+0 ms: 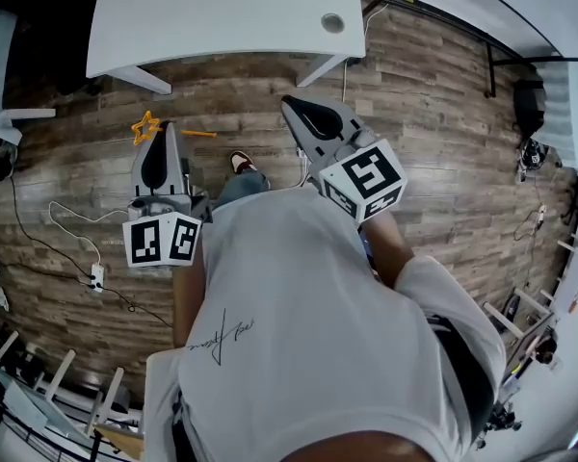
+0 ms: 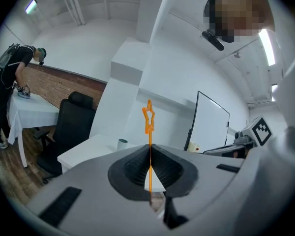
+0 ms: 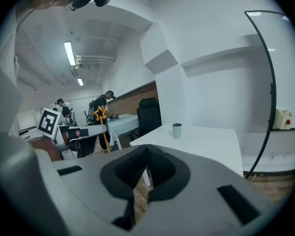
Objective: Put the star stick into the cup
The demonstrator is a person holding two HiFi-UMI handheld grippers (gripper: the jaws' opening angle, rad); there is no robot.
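The orange star stick [image 2: 148, 119] stands upright, with my left gripper [image 2: 150, 146] shut on its thin shaft. From above, the star [image 1: 144, 126] sits just left of the left gripper [image 1: 164, 128], over the wooden floor. A small grey cup [image 1: 332, 22] stands on the white table [image 1: 222, 17] ahead. It shows as a cup [image 2: 122, 143] beyond the left jaws and as a cup [image 3: 177, 130] past the right ones. My right gripper [image 3: 146, 147] is shut with nothing in it. It is held short of the table edge [image 1: 289, 102].
A black office chair [image 2: 69, 127] stands left of the table. A whiteboard on a black frame [image 2: 209, 127] is behind it. A person [image 2: 7, 87] works at another table far left. Cables and a power strip [image 1: 96, 277] lie on the floor.
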